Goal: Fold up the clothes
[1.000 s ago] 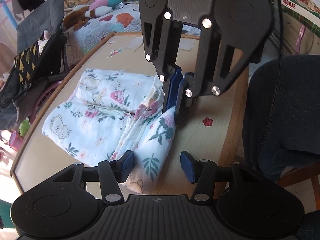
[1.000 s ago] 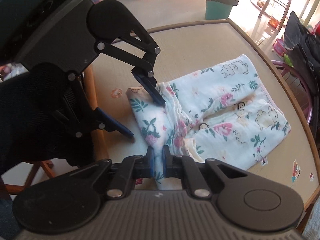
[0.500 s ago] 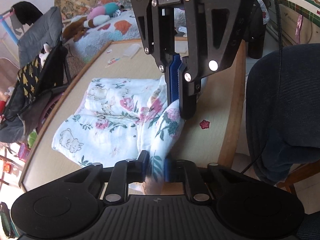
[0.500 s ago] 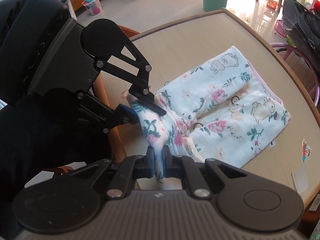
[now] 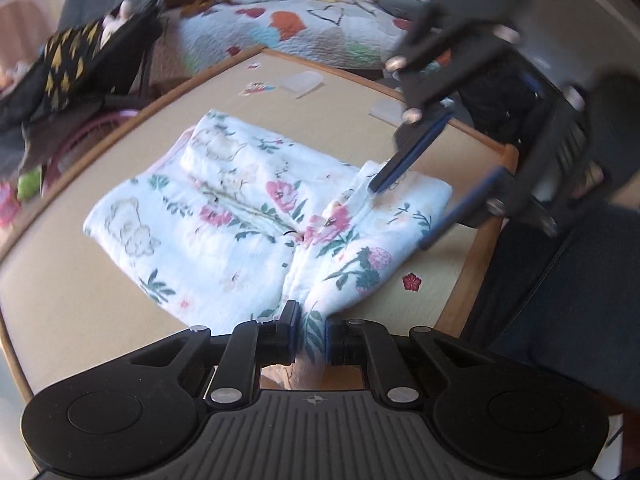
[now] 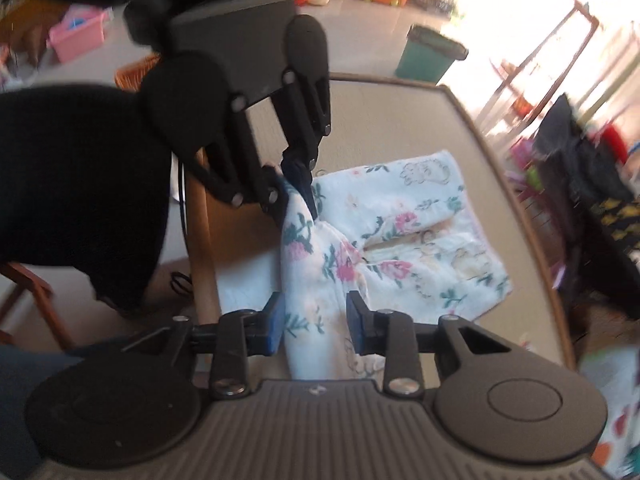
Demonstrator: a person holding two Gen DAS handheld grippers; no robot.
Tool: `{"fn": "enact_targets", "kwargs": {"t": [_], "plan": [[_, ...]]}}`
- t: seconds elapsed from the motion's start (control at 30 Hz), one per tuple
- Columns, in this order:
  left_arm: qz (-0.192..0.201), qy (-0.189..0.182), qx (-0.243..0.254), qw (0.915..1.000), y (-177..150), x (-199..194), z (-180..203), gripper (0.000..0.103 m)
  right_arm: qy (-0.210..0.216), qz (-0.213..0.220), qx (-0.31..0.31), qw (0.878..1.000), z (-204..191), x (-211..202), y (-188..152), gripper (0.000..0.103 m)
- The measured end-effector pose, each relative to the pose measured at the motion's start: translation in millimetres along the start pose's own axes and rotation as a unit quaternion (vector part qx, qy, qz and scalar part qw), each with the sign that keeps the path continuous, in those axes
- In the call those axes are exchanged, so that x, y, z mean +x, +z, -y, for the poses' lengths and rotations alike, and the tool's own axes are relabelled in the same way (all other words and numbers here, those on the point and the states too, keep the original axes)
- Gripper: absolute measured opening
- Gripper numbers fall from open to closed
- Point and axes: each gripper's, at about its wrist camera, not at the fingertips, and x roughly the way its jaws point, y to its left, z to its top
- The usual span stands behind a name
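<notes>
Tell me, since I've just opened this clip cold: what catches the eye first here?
A white floral garment lies mostly folded in the middle of a round beige table. The left claw pinches its near edge, while the right claw is opening with cloth between its pads. Behind the table, a patchwork quilt fills the background.

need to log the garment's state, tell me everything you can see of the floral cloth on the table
The cloth is thin, soft white fabric printed with pink flowers, green leaves and outlined bears, with a pink edge. It lies partly folded on the tan table, its near strip bunched. The left gripper is shut on that strip's end. The right gripper is opening, the strip's other end between its pads and apparently no longer pinched.
</notes>
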Motion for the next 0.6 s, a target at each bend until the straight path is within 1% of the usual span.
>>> {"fn": "enact_targets", "kwargs": {"t": [0.03,0.07,0.17,0.27,0.33,0.4,0.53,0.57,0.6], "plan": [[-0.001,-0.003,-0.01,0.9999,0,1,-2,0.012,-0.011,-0.001,-0.01,1.0,-5,0,-2,0.039],[-0.002,-0.005,-0.019,0.9998,0,1,-3,0.012,-0.022,-0.002,-0.02,1.0,-11,0,-5,0.039],[-0.007,-0.013,-0.043,0.999,0,3,-6,0.012,-0.047,-0.004,-0.046,0.998,-23,3,-8,0.039],[-0.013,-0.018,-0.054,0.9983,2,8,-9,0.012,-0.089,-0.02,-0.072,0.993,-30,16,-9,0.039],[-0.012,-0.021,-0.064,0.9976,3,9,-12,0.012,-0.105,-0.029,-0.088,0.99,-34,25,-9,0.039],[-0.01,-0.023,-0.071,0.9971,4,10,-14,0.012,-0.113,-0.037,-0.098,0.988,-37,32,-9,0.039],[-0.009,-0.028,-0.064,0.9975,4,10,-14,0.012,-0.124,-0.06,-0.115,0.984,-37,42,-10,0.035],[-0.01,-0.027,-0.058,0.9979,3,9,-12,0.012,-0.123,-0.061,-0.115,0.984,-36,43,-10,0.033],[-0.011,-0.025,-0.052,0.9983,3,9,-10,0.012,-0.12,-0.063,-0.112,0.985,-34,44,-10,0.028]]}}
